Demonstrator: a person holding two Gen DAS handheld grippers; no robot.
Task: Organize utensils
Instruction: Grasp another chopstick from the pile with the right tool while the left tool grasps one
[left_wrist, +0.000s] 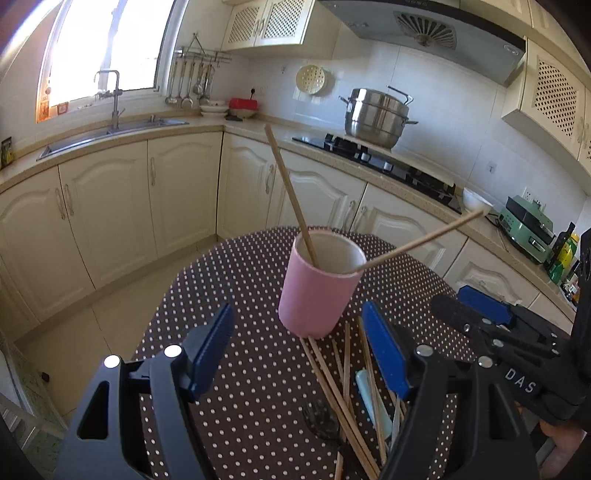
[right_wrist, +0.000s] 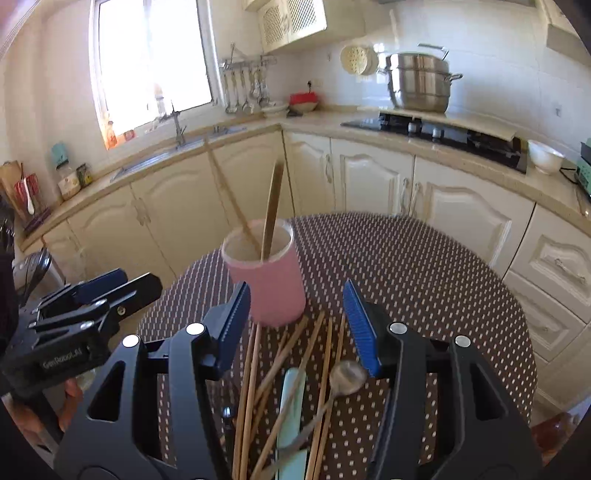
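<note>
I am working over a dotted tablecloth (right_wrist: 424, 280), and the relation that governs the next pick is this: the loose chopsticks (right_wrist: 255, 384) are lying directly beneath and between the fingers of the right gripper (right_wrist: 297, 332), with their long axes running roughly along the gripper's pointing line, toward the pink cup (right_wrist: 271, 284). A grasp across their width therefore looks feasible without rolling the wrist.

The pile is fanning out from the cup's base toward me. Mixed into it are a pale green handle (right_wrist: 291, 417) and a metal spoon (right_wrist: 347, 374), its bowl just beside the right finger.

The pink cup is standing upright on the tablecloth, ahead of both grippers, and is already holding two chopsticks (left_wrist: 291, 192) that lean out over its rim.

The right gripper is standing with its jaws apart and nothing between the pads. It is pitched downward over the pile. I judge it the nearer tool for the next pick.

The left gripper (left_wrist: 301, 354) is also holding its jaws apart and is empty. In the left wrist view the pile is lying under its right finger rather than centred, and the cup is sitting just ahead of the gap.

Both tools are sitting side by side, each visible at the edge of the other's view.
</note>
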